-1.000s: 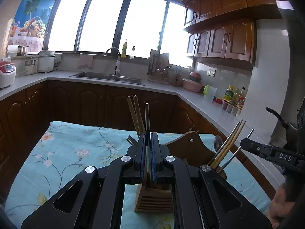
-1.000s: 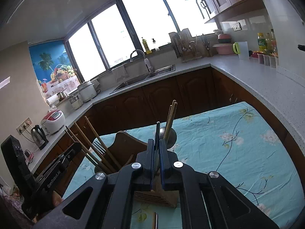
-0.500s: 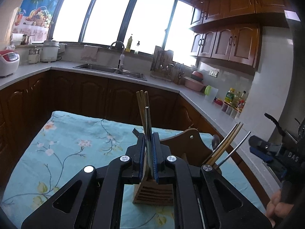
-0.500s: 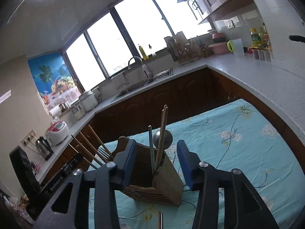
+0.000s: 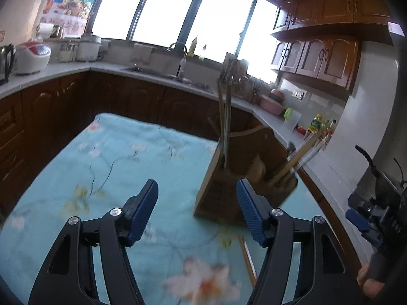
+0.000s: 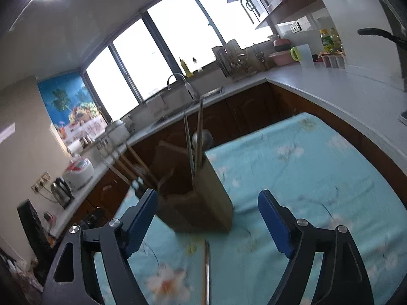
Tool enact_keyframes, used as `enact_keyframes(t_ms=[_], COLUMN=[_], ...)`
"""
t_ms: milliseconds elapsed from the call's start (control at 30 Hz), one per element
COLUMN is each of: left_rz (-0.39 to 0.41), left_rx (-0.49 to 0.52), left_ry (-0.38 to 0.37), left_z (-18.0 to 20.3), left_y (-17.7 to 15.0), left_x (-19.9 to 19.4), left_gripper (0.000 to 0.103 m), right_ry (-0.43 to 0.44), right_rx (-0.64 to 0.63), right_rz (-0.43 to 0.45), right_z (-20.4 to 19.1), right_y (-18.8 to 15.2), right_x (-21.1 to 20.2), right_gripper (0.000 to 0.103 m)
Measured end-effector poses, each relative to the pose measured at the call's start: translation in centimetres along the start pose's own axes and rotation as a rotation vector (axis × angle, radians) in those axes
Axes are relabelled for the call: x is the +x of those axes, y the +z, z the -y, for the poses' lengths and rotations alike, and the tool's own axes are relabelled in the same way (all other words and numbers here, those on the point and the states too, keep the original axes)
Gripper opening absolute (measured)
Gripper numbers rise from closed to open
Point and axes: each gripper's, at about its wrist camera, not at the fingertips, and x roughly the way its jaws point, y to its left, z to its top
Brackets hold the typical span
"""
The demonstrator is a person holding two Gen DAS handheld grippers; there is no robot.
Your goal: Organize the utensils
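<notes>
Right wrist view: both grippers, left gripper point(image 5: 197, 209) and right gripper point(image 6: 207, 219), are opening, nothing between their fingers; either could clip the wooden holder point(image 6: 201, 203) and tip it.

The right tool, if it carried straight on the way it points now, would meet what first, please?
Probably the wooden utensil holder, which stands just ahead of the right tool. Its opening jaws are empty; depth is hard to judge.

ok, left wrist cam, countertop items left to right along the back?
Kettle → rice cooker → white pot → faucet → yellow bottle → pink bowl → green-handled cup → condiment bottles.
</notes>
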Motion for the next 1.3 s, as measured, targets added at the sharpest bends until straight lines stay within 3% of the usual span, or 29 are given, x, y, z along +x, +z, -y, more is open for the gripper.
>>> enact_keyframes(t_ms=[433,833,933,1000,1100,1300], left_rz=[-0.047,0.045,0.096,0.143,0.2,0.179], left_rx=[0.016,0.137,0.149,0.151,0.19,0.199], left_ry=[0.032,0.05,0.053,0.068,0.091,0.12], left_z=[-1.5,-0.5,-0.1,0.2,0.7,0.4], left_y=[-7.2,-9.9,-10.2,-10.5,-11.6,-13.3], left_x=[-7.3,-13.2,-15.1,-16.4,-17.5,-16.9], left_gripper=[0.072,0.076,0.089,0.103,0.103,0.103], right_ry=[-0.083,-0.095,-0.119,-0.115,-0.109,-0.144], right_rx=[-0.135,-0.283,-0.314,-0.337,-0.371,-0.361], right_rz=[-0.019,0.07,0.141,0.203,0.267,0.263], right_z=[-1.2,-3.7,-4.6,-5.0,-5.1,-4.1], right_y=[-7.8,-11.8,-11.5,-11.8,-12.6,-15.1], right_x=[-5.4,-10.0,-12.2,-13.7,-15.3,-15.2], right_gripper=[0.086,0.096,0.101,0.103,0.103,0.103])
